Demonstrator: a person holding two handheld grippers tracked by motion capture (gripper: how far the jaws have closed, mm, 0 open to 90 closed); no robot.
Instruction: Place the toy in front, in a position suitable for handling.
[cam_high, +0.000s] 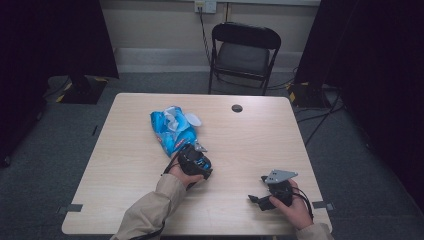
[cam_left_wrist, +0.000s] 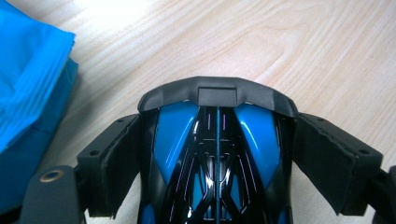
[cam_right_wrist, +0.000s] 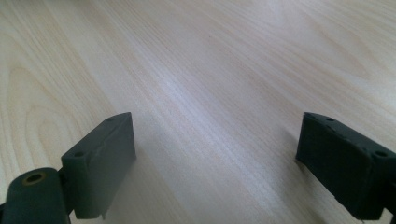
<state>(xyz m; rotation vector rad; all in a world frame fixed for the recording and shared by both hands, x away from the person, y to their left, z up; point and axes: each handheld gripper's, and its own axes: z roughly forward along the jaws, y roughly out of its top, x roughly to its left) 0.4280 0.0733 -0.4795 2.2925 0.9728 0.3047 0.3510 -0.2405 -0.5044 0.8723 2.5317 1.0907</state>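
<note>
High view: the pale wood-grain table (cam_high: 125, 150) carries a crinkled blue plastic bag (cam_high: 172, 129), torn open at its far end with white lining showing; its contents cannot be made out. Just near of the bag sits a glossy blue-and-black toy car (cam_left_wrist: 217, 154), smooth and curved, between the parted jaws of the left gripper (cam_high: 195, 161). The right gripper (cam_high: 267, 197), near right, stands released over bare wood.
</note>
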